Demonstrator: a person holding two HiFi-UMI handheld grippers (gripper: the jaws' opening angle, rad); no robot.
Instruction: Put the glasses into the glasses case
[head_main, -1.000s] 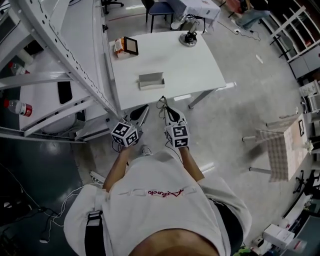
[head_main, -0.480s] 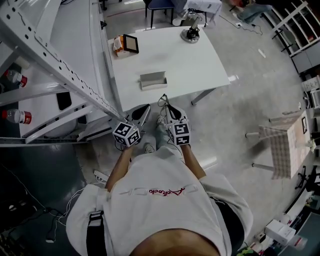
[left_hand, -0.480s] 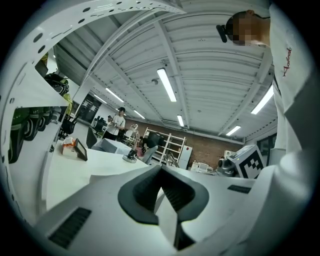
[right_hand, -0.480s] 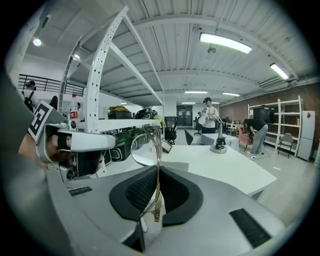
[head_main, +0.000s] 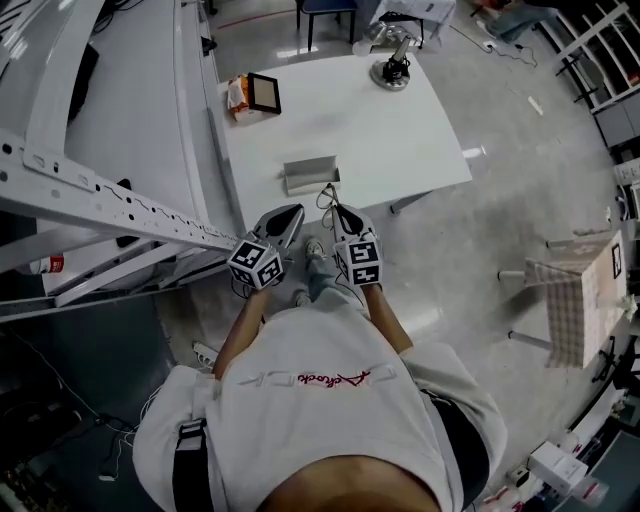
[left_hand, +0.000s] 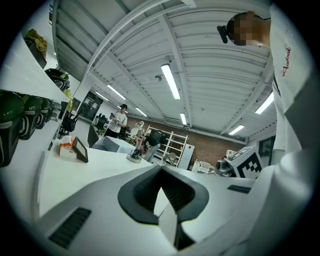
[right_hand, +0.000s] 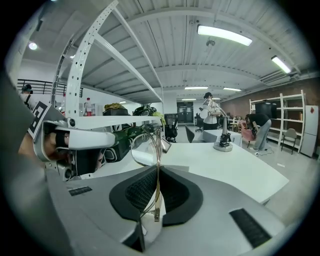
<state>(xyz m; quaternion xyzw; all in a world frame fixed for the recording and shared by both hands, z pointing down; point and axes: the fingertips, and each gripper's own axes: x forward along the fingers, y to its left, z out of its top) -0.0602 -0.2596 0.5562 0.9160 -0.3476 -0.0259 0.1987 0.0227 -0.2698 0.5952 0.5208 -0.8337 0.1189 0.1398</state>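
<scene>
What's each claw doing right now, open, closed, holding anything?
Left claw: closed, nothing in it.
Right claw: closed on the thin wire-framed clear-lens glasses.

We are logging one white table carrying four items: a grey glasses case is lying near its front edge, an orange packet and a dark framed panel are sitting together at the far left corner, and a round-based stand is sitting at the far right corner.
</scene>
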